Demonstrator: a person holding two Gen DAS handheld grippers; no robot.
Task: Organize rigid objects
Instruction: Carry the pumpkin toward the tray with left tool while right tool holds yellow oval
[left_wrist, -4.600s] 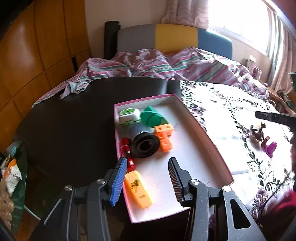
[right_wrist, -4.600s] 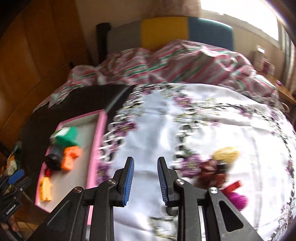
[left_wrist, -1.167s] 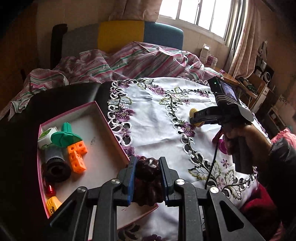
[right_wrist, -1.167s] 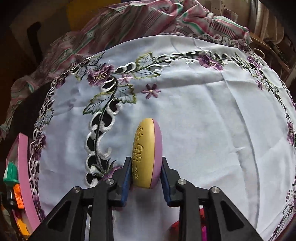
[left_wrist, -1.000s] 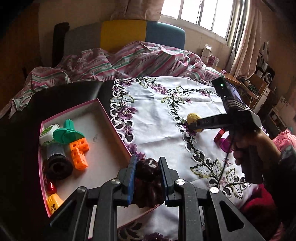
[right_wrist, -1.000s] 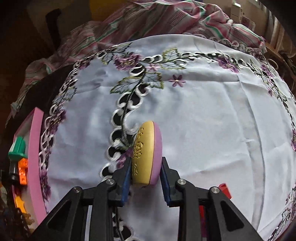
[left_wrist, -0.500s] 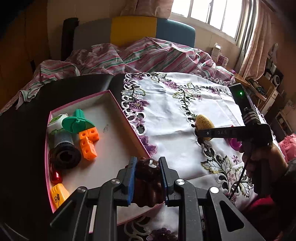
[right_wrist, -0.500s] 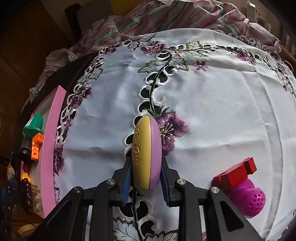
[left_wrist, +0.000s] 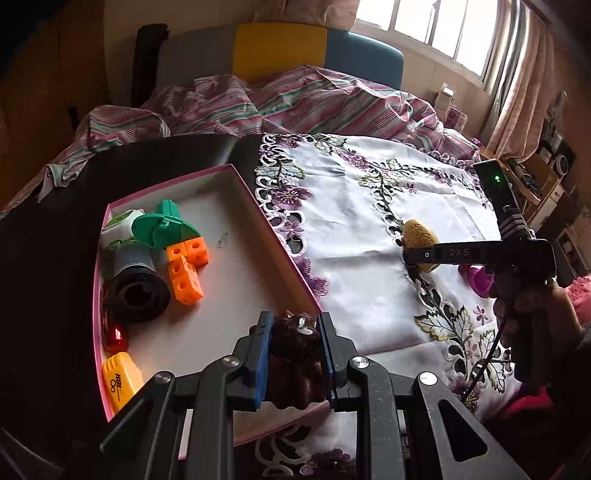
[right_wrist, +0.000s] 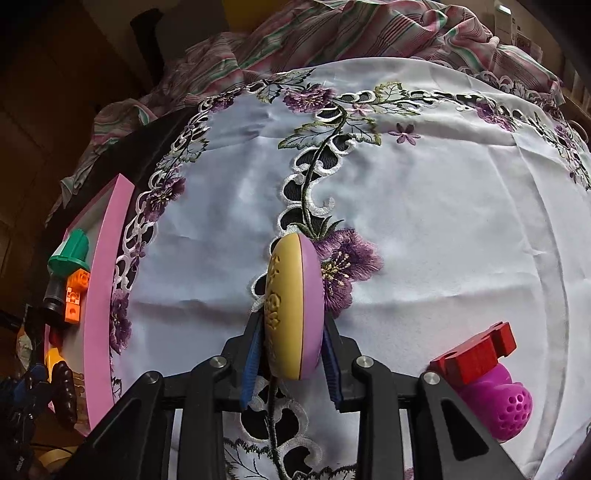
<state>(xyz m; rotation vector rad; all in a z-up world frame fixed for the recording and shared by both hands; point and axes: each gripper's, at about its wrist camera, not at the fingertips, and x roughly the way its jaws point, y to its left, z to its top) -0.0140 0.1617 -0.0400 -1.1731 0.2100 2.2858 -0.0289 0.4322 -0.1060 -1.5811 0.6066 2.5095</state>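
My left gripper (left_wrist: 293, 321) is shut on a dark brown figure (left_wrist: 295, 350), held over the near right corner of the pink box (left_wrist: 280, 243). The box holds a green piece (left_wrist: 162, 229), orange blocks (left_wrist: 184, 269), a black cylinder (left_wrist: 136, 291) and a yellow toy (left_wrist: 118, 376). A yellow and lilac egg-shaped piece (right_wrist: 291, 302) stands on edge on the embroidered cloth (right_wrist: 443, 221), between the pads of my right gripper (right_wrist: 291, 321). Those jaws are opening, and a thin gap shows beside the piece. The left wrist view shows the same piece (left_wrist: 415, 234) at mid-table.
A red block (right_wrist: 476, 354) lies on a magenta perforated piece (right_wrist: 498, 406), just right of my right gripper. A hand (left_wrist: 532, 310) holds that gripper's handle. Dark bare table (left_wrist: 55, 240) lies left of the box. A bed with striped bedding (left_wrist: 295, 96) stands behind.
The right gripper has carried the egg-shaped piece toward the near side of the cloth, close to the red block, and its pads have eased off. The left gripper still holds the brown figure.
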